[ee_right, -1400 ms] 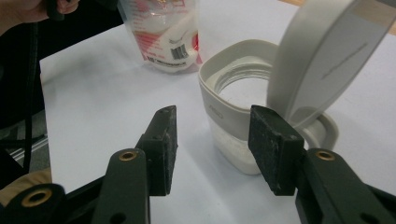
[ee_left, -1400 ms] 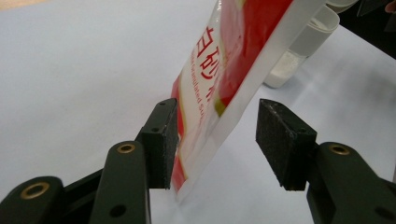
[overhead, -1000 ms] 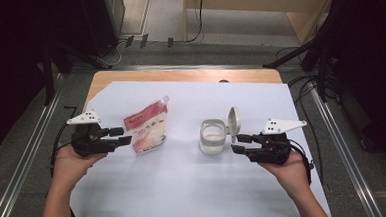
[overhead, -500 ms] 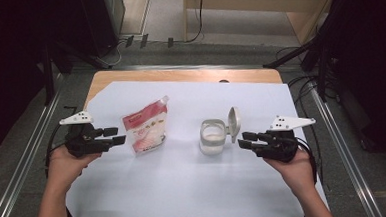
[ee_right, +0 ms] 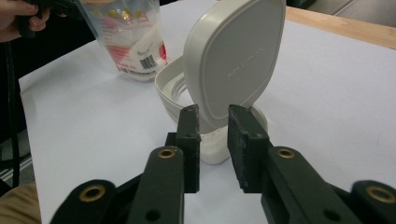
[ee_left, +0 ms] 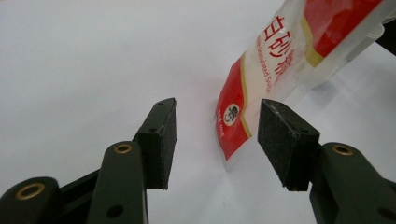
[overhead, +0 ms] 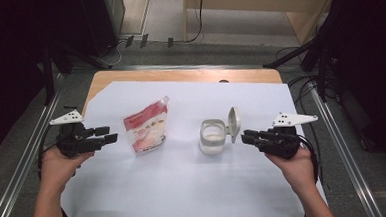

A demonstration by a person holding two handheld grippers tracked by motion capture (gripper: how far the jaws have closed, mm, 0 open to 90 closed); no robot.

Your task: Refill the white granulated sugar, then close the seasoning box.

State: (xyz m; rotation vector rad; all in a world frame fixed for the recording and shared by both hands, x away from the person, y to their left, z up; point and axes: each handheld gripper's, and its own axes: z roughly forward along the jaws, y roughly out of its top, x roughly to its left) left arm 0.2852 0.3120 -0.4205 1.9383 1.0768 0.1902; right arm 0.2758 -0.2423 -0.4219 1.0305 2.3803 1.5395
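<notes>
The left gripper (overhead: 103, 134) is held in the person's left hand (overhead: 58, 163) at the near-left part of the white sheet (overhead: 185, 189) that covers the wooden table (overhead: 179, 75). Its jaws point level toward the centre of the table and stand apart, with nothing between the pads. In the left gripper view, the two black pads frame the lower corner of the sugar pouch (ee_left: 280, 70) that lies just beyond them; neither pad touches it.

The right gripper (overhead: 248, 137) is held in the right hand (overhead: 299, 165) at the near-right part of the sheet, jaws also level and aimed at the centre. Its jaws have just been closing and now stand with a narrow gap. In the right gripper view, the pads sit just short of the container (ee_right: 212, 149), clear of it, with nothing pinched between them.

The sugar pouch (overhead: 146, 131), red and white with a corner spout, lies left of centre on the sheet, just beyond the left gripper's tips. The container (overhead: 212, 136), a small white tub, stands right of centre, just ahead of the right gripper. Its hinged lid (overhead: 234, 120) is raised upright on the side facing that gripper, leaving the mouth uncovered. Pouch and container are near each other but apart.
</notes>
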